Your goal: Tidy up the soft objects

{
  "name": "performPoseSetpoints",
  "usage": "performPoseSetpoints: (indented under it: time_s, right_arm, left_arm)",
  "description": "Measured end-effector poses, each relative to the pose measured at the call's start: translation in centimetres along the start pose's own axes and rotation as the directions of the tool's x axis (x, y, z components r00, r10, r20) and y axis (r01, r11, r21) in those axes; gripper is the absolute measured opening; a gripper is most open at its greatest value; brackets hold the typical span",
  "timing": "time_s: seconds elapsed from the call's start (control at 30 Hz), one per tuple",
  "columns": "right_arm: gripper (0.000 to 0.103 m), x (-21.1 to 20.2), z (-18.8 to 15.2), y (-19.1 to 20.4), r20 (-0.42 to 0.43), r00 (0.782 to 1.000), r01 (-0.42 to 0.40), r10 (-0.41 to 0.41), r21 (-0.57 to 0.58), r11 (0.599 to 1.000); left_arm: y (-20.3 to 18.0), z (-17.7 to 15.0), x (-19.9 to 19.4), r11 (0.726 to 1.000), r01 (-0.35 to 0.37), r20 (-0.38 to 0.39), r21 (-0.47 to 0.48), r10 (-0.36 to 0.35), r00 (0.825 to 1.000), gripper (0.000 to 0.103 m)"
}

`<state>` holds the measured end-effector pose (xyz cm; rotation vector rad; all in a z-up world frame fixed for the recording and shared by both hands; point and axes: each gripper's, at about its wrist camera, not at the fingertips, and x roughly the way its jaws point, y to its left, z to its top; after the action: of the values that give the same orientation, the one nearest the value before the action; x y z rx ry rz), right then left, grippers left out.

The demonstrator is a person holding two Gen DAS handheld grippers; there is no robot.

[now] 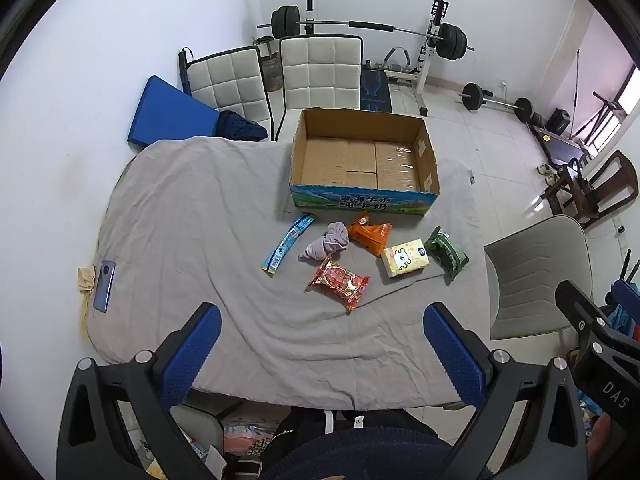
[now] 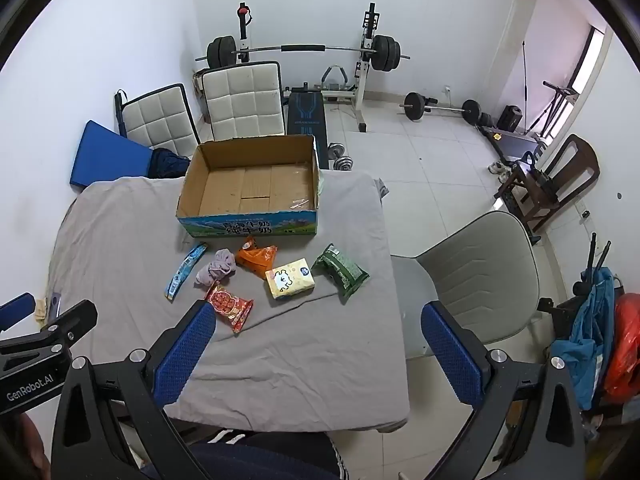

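1. Cardboard box point(image 1: 362, 160), printed 青海牛奶 纯牛奶, at far side of grey-covered table point(image 1: 180, 220).
2. Soft packets: red point(image 1: 338, 280), orange point(image 1: 370, 233), yellow point(image 1: 405, 262), green point(image 1: 446, 252), just before box.
3. Left gripper point(image 1: 320, 354) and right gripper point(image 2: 318, 354) spread wide, holding nothing; "GenRobot.AI" on left gripper's body.

Even, cool daylight fills both wrist views, brightest beside the window point(image 2: 598, 60) at the far right, where the pane blows out to white with a pinkish cast on the wall next to it. The floor tiles point(image 2: 432, 152) near that window carry a soft sheen. Shadows are faint and diffuse; the cardboard box point(image 1: 362, 196) casts only a thin one on the grey cloth point(image 1: 192, 216). Focus is sharp throughout. Fisheye distortion bends the walls, and black vignetting rings every corner.
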<state>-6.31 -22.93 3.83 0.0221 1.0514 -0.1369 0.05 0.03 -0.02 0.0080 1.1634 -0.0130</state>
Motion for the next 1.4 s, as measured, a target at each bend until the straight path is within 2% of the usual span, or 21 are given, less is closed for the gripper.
performPoseSetpoints:
  time_s: [1.4]
  right_arm:
    - [0.103,-0.42,0.19,-0.16,0.026,1.0,0.001,-0.001,-0.007,1.0]
  left_arm:
    - [-0.04,0.3,-0.86,1.0,0.013,0.046,-0.012,-0.012,0.999,0.103]
